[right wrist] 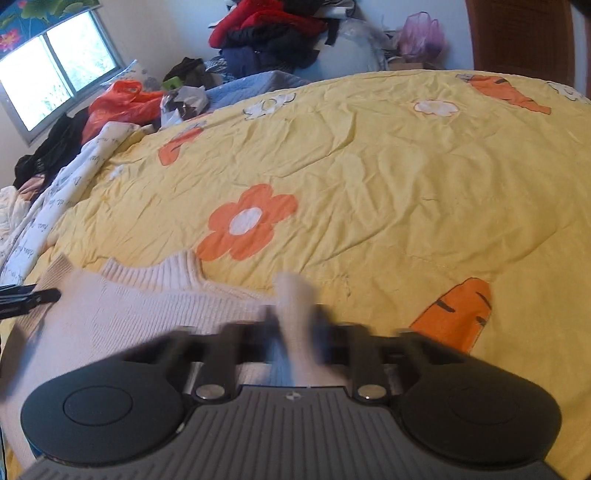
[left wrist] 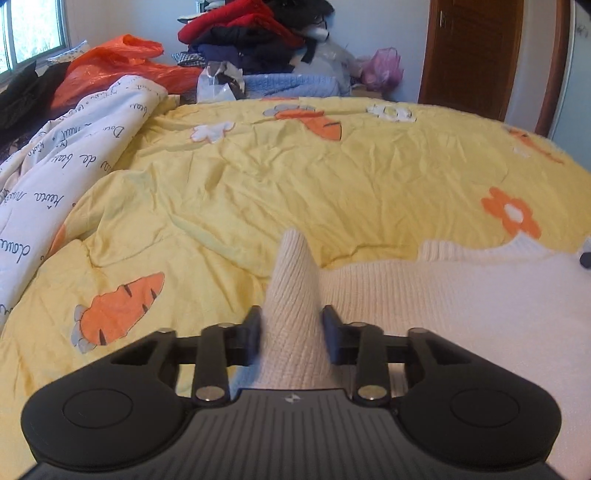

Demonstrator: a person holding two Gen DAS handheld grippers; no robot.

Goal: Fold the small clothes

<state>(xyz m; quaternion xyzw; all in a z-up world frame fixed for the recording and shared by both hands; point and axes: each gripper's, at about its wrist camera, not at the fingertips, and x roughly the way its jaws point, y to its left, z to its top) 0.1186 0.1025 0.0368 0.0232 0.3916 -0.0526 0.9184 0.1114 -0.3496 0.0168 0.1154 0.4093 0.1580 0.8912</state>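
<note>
Knitwear fills the lower right of the left wrist view: a cream sweater [left wrist: 461,295] lies on a yellow quilt [left wrist: 258,192] printed with orange carrots and flowers. The left gripper [left wrist: 291,332] pinches a raised peak of the sweater's ribbed fabric, which stands up between the two black fingers [left wrist: 334,325] and rises past their tips. The sweater's ribbed collar shows at the far right. A white cloth [left wrist: 55,158] with black script lies bunched along the quilt's left edge, an orange bag [left wrist: 118,62] sits beyond it, and a pile of clothes [left wrist: 258,33] stands against the back wall beside a brown door [left wrist: 472,51]. In the right wrist view the sweater [right wrist: 129,314] lies at the lower left of the quilt [right wrist: 388,177], its collar just below an orange flower [right wrist: 251,221]. The right gripper [right wrist: 295,336], blurred, is closed on another upright fold of the cream fabric, which stands between its fingers. The black tip of the left gripper [right wrist: 33,297] shows at the left edge, over the sweater. A window [right wrist: 59,70] is at the upper left.
</note>
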